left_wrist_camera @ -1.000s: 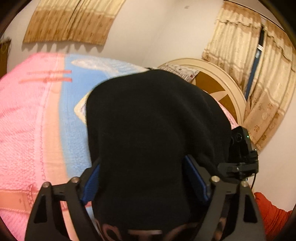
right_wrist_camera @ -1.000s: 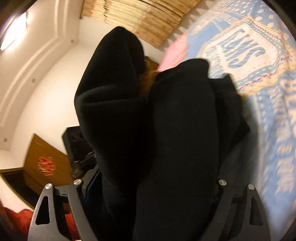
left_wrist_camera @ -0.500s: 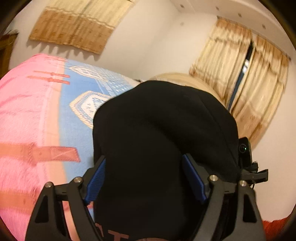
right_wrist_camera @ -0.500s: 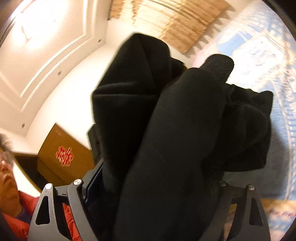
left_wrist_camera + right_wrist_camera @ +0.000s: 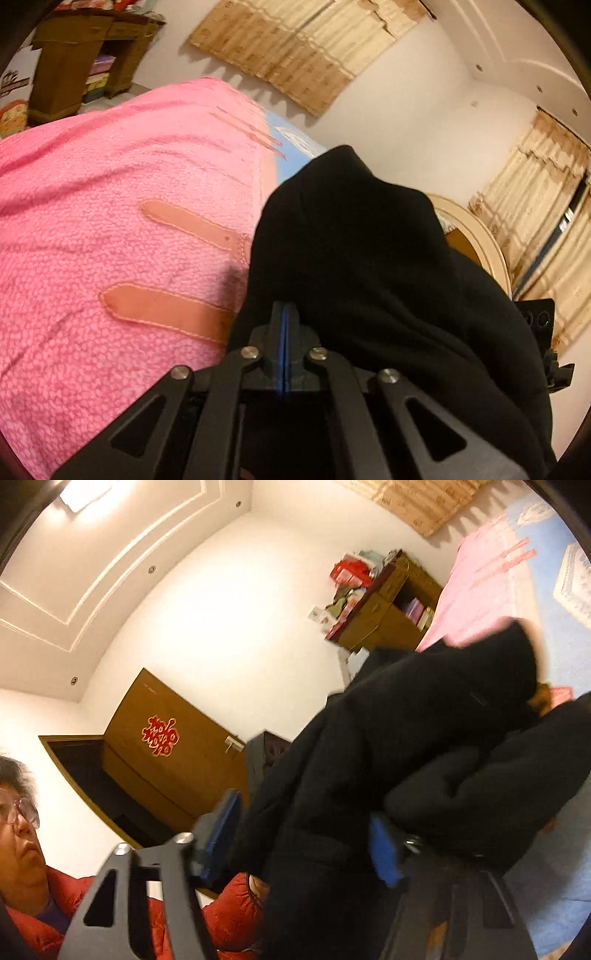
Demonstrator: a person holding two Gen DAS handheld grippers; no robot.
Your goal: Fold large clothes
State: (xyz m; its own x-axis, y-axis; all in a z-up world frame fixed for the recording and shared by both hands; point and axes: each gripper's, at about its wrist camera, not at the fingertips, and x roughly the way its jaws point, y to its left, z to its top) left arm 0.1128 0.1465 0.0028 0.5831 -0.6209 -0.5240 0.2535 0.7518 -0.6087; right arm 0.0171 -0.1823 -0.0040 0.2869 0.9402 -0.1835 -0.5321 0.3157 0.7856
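Jaws of the left gripper (image 5: 284, 314) are pressed together, blue pads meeting in a thin line, with nothing visibly pinched between them; the thick black fleece garment (image 5: 369, 266) lies draped over and just to the right of its tips. On the right gripper (image 5: 303, 834) the jaws stand wide apart, and a bunched fold of the same black garment (image 5: 424, 746) fills the gap between the blue pads (image 5: 382, 849), hanging down through it. The garment is raised above the pink and blue fleece blanket (image 5: 110, 229) covering the bed. Around it are white walls, beige patterned curtains (image 5: 535, 206), a brown wooden cabinet (image 5: 388, 609), a brown door with a red paper emblem (image 5: 173, 753), and a person in a red jacket (image 5: 33, 886).
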